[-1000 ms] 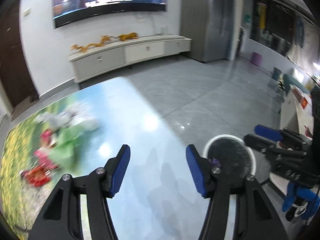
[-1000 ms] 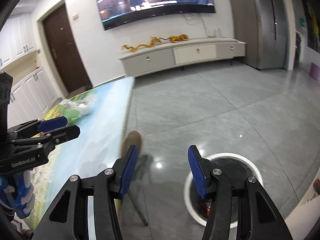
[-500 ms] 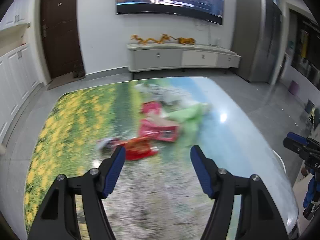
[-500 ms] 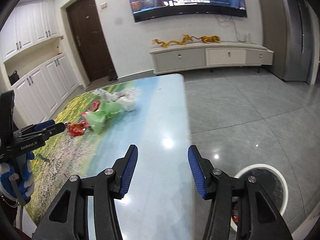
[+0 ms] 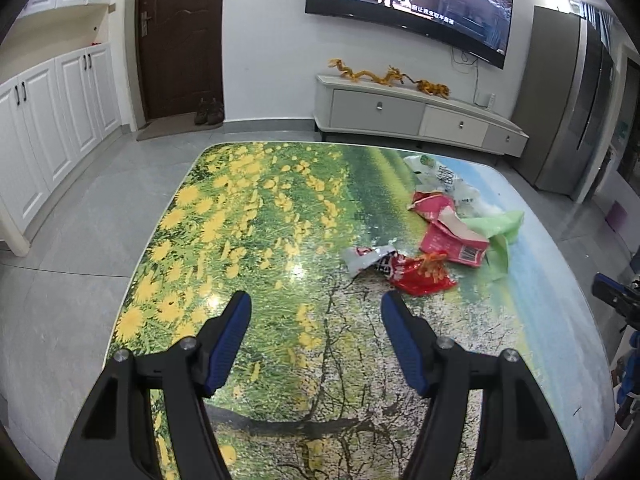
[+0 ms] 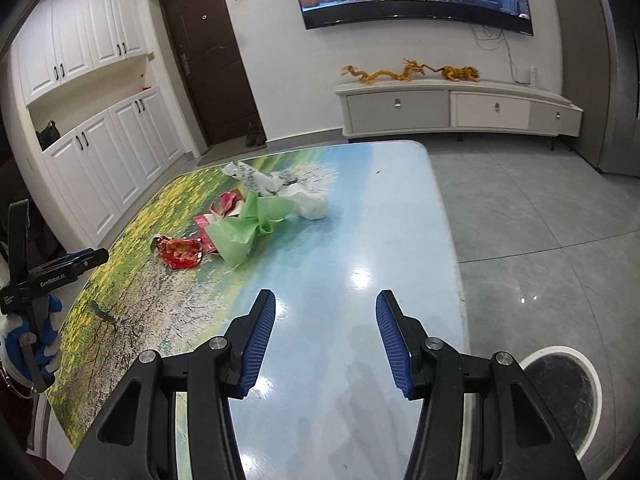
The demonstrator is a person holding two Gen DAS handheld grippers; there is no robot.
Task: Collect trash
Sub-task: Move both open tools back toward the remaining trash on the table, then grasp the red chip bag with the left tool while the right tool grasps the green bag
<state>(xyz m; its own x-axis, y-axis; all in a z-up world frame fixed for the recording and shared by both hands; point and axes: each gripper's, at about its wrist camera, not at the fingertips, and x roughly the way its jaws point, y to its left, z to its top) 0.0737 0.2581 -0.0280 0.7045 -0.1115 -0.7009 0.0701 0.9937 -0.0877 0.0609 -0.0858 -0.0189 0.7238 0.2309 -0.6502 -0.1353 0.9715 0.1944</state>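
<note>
Two handheld tools hover above a glossy desk (image 5: pixel 248 216) printed with yellow flowers, green meadow and blue sky. The left tool (image 5: pixel 315 312) has its blue-padded jaws spread wide and holds nothing. The right tool (image 6: pixel 325 310) is likewise spread wide and empty, over the blue end of the desk near its edge.

The trash lies in a loose cluster on the desk, ahead of both tools and apart from them. Nearest the left tool is a crumpled red snack wrapper (image 5: pixel 420 274), with a small white and red wrapper (image 5: pixel 366 256) touching its left side. Just beyond sits a pink torn packet (image 5: pixel 454 242) with a barcode. A light green plastic bag (image 5: pixel 498 234) lies against the packet's right side. Farther back is a smaller red and pink wrapper (image 5: pixel 430 204), and behind that a crumpled white plastic bag (image 5: pixel 444 178) with printed text.

From the right wrist view, the green bag (image 6: pixel 244 230) is the closest piece to the right tool, with the red wrapper (image 6: pixel 180 252) to its left and the white bag (image 6: pixel 288 192) behind it. The left tool appears at that view's left edge.

A round trash bin (image 6: pixel 568 392) with a white rim and dark liner stands on the grey tiled floor (image 6: pixel 540 220), beside the desk on the right tool's side.
</note>
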